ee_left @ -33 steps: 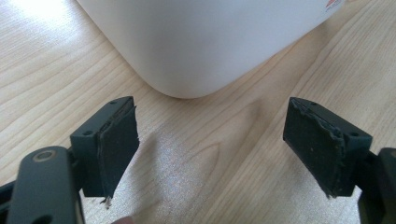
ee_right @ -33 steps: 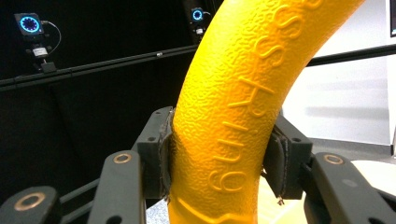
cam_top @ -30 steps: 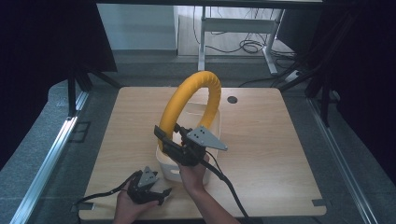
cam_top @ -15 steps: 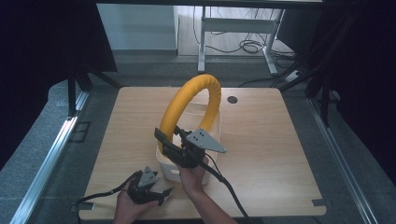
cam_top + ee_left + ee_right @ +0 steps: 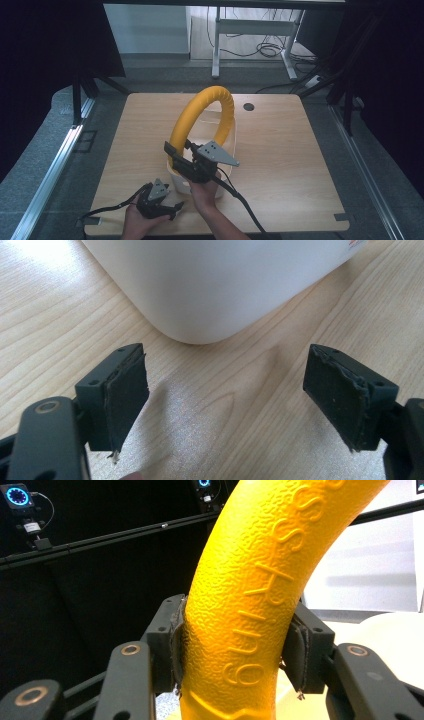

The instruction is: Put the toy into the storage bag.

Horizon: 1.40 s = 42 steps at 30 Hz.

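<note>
Left gripper (image 5: 159, 204), jaws apart and empty, rests at lower left on the table (image 5: 300, 165). Right gripper (image 5: 186, 159), at frame centre, is clamped on the basket's yellow handle (image 5: 210, 107). Risk: the textured handle may rotate between the pads, tipping the white basket (image 5: 227, 150). Its contents cannot be made out.

Raised lettering runs along the yellow handle (image 5: 260, 595), readable only in part as "Syssing".
</note>
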Each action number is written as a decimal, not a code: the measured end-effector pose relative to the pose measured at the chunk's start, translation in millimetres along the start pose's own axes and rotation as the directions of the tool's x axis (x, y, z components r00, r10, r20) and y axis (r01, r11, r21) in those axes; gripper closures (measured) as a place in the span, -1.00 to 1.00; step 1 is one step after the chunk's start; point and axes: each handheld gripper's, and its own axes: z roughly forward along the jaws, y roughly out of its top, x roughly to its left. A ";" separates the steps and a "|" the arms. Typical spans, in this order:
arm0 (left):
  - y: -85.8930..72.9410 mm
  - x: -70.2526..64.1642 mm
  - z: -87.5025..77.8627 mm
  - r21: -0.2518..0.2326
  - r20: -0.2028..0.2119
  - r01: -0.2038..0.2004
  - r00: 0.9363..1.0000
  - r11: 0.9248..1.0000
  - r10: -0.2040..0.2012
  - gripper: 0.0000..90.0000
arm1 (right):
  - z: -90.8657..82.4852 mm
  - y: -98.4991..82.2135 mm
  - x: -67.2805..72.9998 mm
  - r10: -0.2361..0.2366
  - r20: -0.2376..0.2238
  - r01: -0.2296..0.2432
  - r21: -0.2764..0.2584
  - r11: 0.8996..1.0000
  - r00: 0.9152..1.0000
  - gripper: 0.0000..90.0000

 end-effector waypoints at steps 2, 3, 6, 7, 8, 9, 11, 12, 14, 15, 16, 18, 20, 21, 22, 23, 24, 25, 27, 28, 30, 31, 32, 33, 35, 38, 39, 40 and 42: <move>0.0 -0.1 0.0 -0.001 0.000 0.001 1.000 1.000 -0.001 -0.59 | 0.2 -2.1 -0.7 0.010 0.001 -0.010 0.009 1.000 1.000 0.09; 0.0 -0.1 0.1 0.000 0.001 0.001 1.000 1.000 -0.001 -0.59 | 0.5 -2.8 -0.9 0.016 0.001 -0.016 0.010 1.000 1.000 0.09; -0.2 -0.2 0.5 0.002 0.001 0.000 1.000 1.000 0.000 -0.60 | 1.0 -6.2 -2.8 0.032 0.006 -0.032 0.021 0.999 0.999 0.09; -0.2 -0.3 0.6 0.002 0.002 0.000 1.000 1.000 0.000 -0.60 | 1.0 -7.2 -3.2 0.036 0.008 -0.036 0.022 0.999 0.999 0.09; -0.2 -0.2 0.7 0.002 0.002 0.000 1.000 1.000 0.000 -0.60 | 0.8 -7.9 -3.3 0.037 0.011 -0.037 0.023 0.999 0.999 0.09; -0.2 -0.2 0.7 0.002 0.003 0.000 1.000 1.000 0.000 -0.60 | 0.7 -8.4 -3.6 0.037 0.013 -0.037 0.025 0.999 0.999 0.09; -0.2 -0.2 0.7 0.003 0.003 -0.001 1.000 1.000 0.001 -0.60 | 0.6 -8.9 -4.3 0.036 0.019 -0.037 0.035 0.999 0.999 0.08; -0.2 -0.3 0.7 0.002 0.002 0.000 1.000 1.000 0.000 -0.60 | 0.9 -9.3 -4.6 0.039 0.020 -0.040 0.035 0.999 0.999 0.08; -0.2 -0.3 0.7 0.003 0.003 0.000 1.000 1.000 0.000 -0.60 | 0.9 -9.6 -5.1 0.038 0.023 -0.039 0.039 0.998 0.999 0.07; -0.3 -0.2 0.9 0.006 0.002 -0.002 1.000 1.000 0.002 -0.60 | 0.8 -10.2 -5.8 0.029 0.036 -0.031 0.044 0.999 0.999 0.04; -0.3 -0.1 1.0 0.007 0.004 -0.002 1.000 1.000 0.002 -0.60 | 0.6 -10.3 -6.0 0.027 0.041 -0.029 0.046 0.999 0.999 0.04; -0.4 -0.3 1.5 0.008 0.006 -0.001 1.000 1.000 0.001 -0.60 | -0.4 -10.0 -7.0 0.036 0.041 -0.038 0.047 0.998 0.999 0.02; -0.4 -0.4 1.8 0.010 0.008 0.000 1.000 1.000 0.000 -0.60 | -1.2 -9.5 -6.6 0.021 0.044 -0.023 0.048 0.999 0.999 0.01; -0.4 -0.5 1.8 0.009 0.008 0.001 1.000 1.000 -0.001 -0.60 | -1.7 -9.0 -6.9 0.024 0.044 -0.026 0.051 0.998 0.999 0.01; -0.4 -0.5 1.7 0.009 0.008 0.002 1.000 1.000 -0.002 -0.60 | -2.1 -8.7 -7.0 0.023 0.044 -0.025 0.051 0.998 0.999 0.00; -0.4 -0.5 1.6 0.009 0.007 0.002 1.000 1.000 -0.002 -0.60 | -2.8 -8.4 -6.7 0.017 0.048 -0.019 0.051 0.999 0.999 -0.01; -0.4 -0.6 1.6 0.009 0.008 0.002 1.000 1.000 -0.002 -0.60 | -3.4 -8.0 -6.4 0.014 0.051 -0.017 0.052 0.999 0.999 -0.01; -0.4 -0.6 1.6 0.009 0.008 0.002 1.000 1.000 -0.002 -0.60 | -3.8 -7.8 -6.5 0.015 0.051 -0.018 0.054 0.998 0.999 -0.01; -0.4 -0.7 1.9 0.010 0.010 0.003 1.000 1.000 -0.003 -0.60 | -4.3 -7.3 -6.7 0.013 0.050 -0.016 0.055 0.998 0.999 -0.03; -0.4 -0.7 1.9 0.011 0.010 0.002 1.000 1.000 -0.002 -0.60 | -4.4 -6.9 -7.1 0.012 0.048 -0.015 0.057 0.998 0.999 -0.04; -0.4 -0.6 2.0 0.012 0.010 0.002 1.000 1.000 -0.002 -0.60 | -5.1 -6.0 -8.1 0.013 0.049 -0.016 0.058 0.998 0.999 -0.11; -0.4 -0.6 2.0 0.012 0.010 0.002 1.000 1.000 -0.002 -0.60 | -5.8 -5.0 -8.7 0.014 0.051 -0.017 0.057 0.998 0.999 -0.18; -0.4 -0.6 2.1 0.013 0.010 0.002 1.000 1.000 -0.002 -0.60 | -6.4 -3.9 -9.3 0.020 0.048 -0.023 0.060 0.998 0.999 -0.22; -0.4 -0.5 2.2 0.014 0.010 0.001 1.000 1.000 -0.001 -0.60 | -6.8 -3.3 -10.1 0.021 0.046 -0.023 0.060 0.998 0.999 -0.24; -0.5 -0.7 2.4 0.014 0.011 0.001 1.000 1.000 -0.001 -0.60 | -8.8 -1.4 -11.3 0.023 0.039 -0.026 0.067 0.997 0.999 -0.29; -0.5 -0.7 2.2 0.014 0.011 0.002 1.000 1.000 -0.002 -0.60 | -13.1 1.1 -12.2 0.012 0.029 -0.014 0.078 0.997 1.000 -0.34; -0.5 -0.7 2.2 0.014 0.011 0.002 1.000 1.000 -0.002 -0.61 | -14.0 1.6 -12.7 0.008 0.028 -0.010 0.080 0.997 1.000 -0.36; -0.4 -0.7 2.2 0.014 0.010 0.002 1.000 1.000 -0.002 -0.61 | -14.9 2.0 -12.9 0.007 0.028 -0.010 0.084 0.996 1.000 -0.38; -0.5 -0.7 2.2 0.015 0.010 0.002 1.000 1.000 -0.002 -0.61 | -17.6 3.0 -13.8 0.003 0.023 -0.005 0.089 0.996 1.000 -0.39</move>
